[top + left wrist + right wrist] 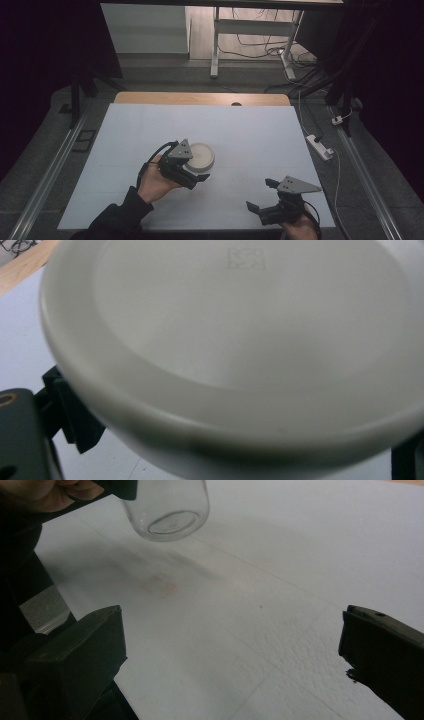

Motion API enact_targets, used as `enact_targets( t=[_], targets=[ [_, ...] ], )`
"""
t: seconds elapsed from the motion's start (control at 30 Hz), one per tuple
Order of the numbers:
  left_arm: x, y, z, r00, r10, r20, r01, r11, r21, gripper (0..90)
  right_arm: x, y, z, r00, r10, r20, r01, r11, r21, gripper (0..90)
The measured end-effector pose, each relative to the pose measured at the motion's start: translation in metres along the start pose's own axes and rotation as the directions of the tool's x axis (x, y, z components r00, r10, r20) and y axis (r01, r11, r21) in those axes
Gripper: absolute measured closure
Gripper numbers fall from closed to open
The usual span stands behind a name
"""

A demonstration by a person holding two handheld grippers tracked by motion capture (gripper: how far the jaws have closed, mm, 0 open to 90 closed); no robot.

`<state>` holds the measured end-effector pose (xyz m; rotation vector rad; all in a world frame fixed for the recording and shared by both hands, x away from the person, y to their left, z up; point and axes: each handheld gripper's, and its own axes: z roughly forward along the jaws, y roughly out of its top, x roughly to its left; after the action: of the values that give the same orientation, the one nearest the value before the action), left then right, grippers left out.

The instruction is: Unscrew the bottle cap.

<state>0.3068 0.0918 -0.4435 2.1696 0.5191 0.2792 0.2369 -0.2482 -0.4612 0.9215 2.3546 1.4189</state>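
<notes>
One thin hold on smooth glass: clamps the jar (167, 510) in the left gripper (198, 175) clear above the table (250, 130), risks a slip and drop (no help from the right gripper (260, 194), gaping empty near the table's front right corner).

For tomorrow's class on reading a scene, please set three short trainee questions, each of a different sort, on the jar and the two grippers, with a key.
1. True or false: the right gripper holds the jar.
2. Which gripper is at the jar's white lid? A) left B) right C) neither
3. Fill in: in the right gripper view the clear jar hangs off the white ______, tilted.

Key
1. False: its jaws stand wide apart with nothing between them.
2. A: the left gripper has the lid between its jaws.
3. table
</notes>
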Motion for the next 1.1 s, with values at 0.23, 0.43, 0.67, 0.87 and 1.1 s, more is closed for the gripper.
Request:
enact_targets(
  t=[0.23,0.43,0.67,0.87,1.1],
  targets=[
    [-0.001,0.001,-0.001,1.0000,-0.004,0.006,0.004,0.9999,-0.010,7.0,0.006,0.011,0.004,0.9996,-0.014,-0.023,0.014,1.000,-0.023,0.0],
    [-0.002,0.001,0.000,1.0000,-0.003,0.007,0.003,1.0000,-0.007,7.0,0.011,0.024,0.011,0.9991,-0.019,-0.039,0.018,0.999,-0.026,0.0],
    [-0.001,0.001,-0.001,1.0000,-0.005,0.004,0.005,0.9999,-0.012,7.0,0.016,0.041,0.021,0.9954,-0.069,-0.067,0.066,0.997,-0.035,0.0],
    [-0.001,0.000,-0.001,1.0000,0.000,0.004,0.000,1.0000,-0.007,7.0,0.019,0.054,0.031,0.9915,-0.104,-0.078,0.101,0.994,-0.040,0.0],
    [-0.001,0.000,-0.001,1.0000,0.000,0.006,0.000,0.9999,-0.011,7.1,0.022,0.063,0.045,0.9917,-0.100,-0.081,0.100,0.995,-0.003,0.0]
  ],
)
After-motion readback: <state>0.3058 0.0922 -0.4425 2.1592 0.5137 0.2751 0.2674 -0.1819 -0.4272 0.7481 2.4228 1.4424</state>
